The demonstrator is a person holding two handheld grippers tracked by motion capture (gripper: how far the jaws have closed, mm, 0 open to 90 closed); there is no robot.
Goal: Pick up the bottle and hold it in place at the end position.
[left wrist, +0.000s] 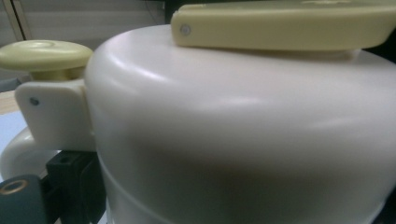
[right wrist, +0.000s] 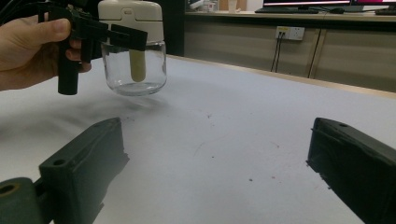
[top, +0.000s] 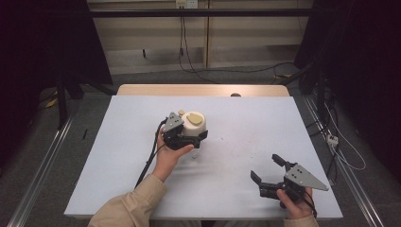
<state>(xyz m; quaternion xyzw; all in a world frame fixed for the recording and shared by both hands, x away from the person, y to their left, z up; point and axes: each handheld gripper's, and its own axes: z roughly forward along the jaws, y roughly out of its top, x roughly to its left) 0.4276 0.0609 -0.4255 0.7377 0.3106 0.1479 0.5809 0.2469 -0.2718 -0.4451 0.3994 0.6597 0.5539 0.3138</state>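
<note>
- High view: table (top: 236,142) evenly and brightly lit; surrounds at left and right edges fall to near black.
- Left gripper view: cream lid (left wrist: 243,130) soft, out of focus, with pale overhead glare bands; lower portion shadowed.
- Right gripper view: sharp mid-frame; near jaws slightly blurred; faint shadow beneath glass jar (right wrist: 135,70).

obstacle: jar (top: 193,126) mid-table, left claw (top: 189,137) clamped round it; elsewhere open

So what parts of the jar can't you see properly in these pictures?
- High view: the glass body of the jar is hidden under its cream lid and behind the left gripper.
- Left gripper view: the lid is so close and blurry that the glass below is cut off by the bottom edge.
- Right gripper view: the lid's top is cut off by the upper edge.
</note>
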